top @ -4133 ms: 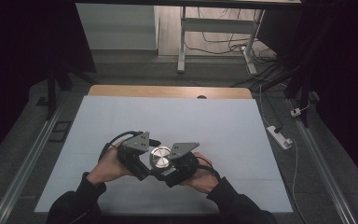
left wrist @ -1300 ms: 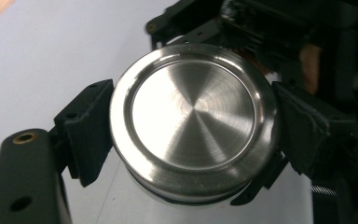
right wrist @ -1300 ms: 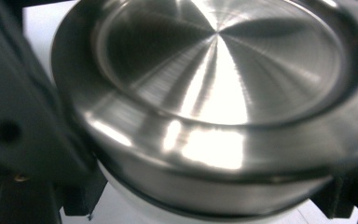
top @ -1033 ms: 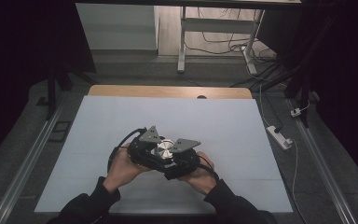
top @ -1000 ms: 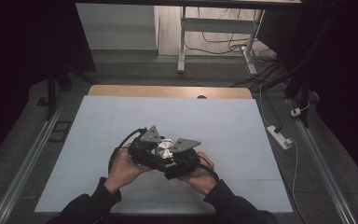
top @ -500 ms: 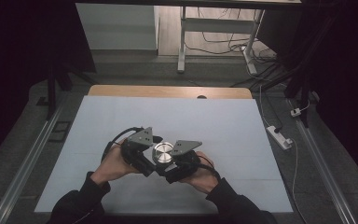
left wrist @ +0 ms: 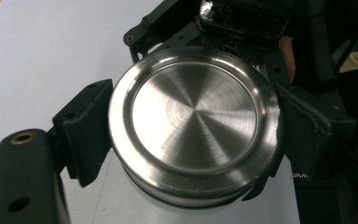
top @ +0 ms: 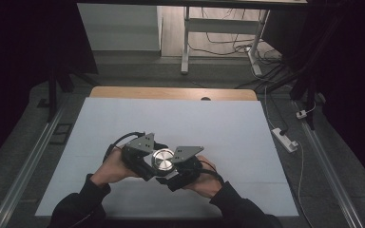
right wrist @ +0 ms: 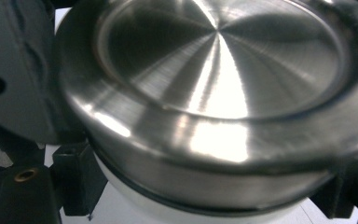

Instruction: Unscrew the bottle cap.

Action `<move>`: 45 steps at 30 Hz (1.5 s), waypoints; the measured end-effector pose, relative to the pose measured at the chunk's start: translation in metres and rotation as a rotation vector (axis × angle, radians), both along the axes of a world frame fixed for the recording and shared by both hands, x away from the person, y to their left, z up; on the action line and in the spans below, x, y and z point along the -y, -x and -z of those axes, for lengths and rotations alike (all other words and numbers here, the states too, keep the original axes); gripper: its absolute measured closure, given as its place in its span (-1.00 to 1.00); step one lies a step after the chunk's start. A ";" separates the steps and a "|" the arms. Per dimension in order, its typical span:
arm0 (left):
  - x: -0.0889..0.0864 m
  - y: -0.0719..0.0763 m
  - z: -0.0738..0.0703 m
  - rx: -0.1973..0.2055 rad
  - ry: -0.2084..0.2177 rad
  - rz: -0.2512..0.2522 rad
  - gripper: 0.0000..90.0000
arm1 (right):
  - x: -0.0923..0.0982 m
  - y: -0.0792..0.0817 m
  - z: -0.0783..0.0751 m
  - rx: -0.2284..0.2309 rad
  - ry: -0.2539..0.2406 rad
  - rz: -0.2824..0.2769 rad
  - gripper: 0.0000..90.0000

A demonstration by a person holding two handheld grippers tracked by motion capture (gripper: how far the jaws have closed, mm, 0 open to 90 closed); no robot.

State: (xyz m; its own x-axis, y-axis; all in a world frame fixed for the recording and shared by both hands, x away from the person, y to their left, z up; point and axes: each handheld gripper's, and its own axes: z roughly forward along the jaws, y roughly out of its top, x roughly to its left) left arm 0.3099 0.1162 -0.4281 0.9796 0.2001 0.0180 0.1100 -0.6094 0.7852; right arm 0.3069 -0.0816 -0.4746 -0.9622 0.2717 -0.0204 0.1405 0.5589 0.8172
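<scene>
We hold a steel-lidded jar above the near counter, between both grippers. Our left gripper has just re-closed its jaws on the lid's rim; our right gripper clamps the white body just below. Jar axis upright. No legible writing.

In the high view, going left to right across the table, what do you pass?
Left hand → left gripper → steel lid → right gripper → right hand → power strip on the floor, past the table's right edge.
</scene>
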 end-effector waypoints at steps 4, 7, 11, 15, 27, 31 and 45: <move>0.006 0.000 0.000 -0.009 -0.013 -0.072 -0.58 | 0.001 -0.003 0.001 0.006 0.014 0.032 -0.67; 0.009 -0.001 0.000 -0.016 -0.014 -0.115 -0.58 | 0.002 -0.005 0.001 -0.004 0.013 0.075 -0.67; 0.015 -0.001 0.000 -0.040 -0.007 -0.211 -0.58 | 0.003 -0.007 0.001 0.001 0.016 0.116 -0.67; 0.021 -0.002 0.002 -0.061 0.002 -0.293 -0.58 | 0.003 -0.010 0.002 -0.005 0.024 0.184 -0.67; 0.027 0.002 -0.001 -0.025 -0.023 -0.359 -0.57 | 0.003 -0.011 0.004 -0.008 0.023 0.215 -0.67; 0.028 0.004 -0.004 -0.019 -0.012 -0.372 -0.57 | 0.004 -0.012 0.004 -0.007 0.022 0.215 -0.67; 0.016 0.008 -0.016 -0.021 -0.004 -0.368 -0.57 | 0.005 -0.013 0.005 -0.004 0.022 0.220 -0.67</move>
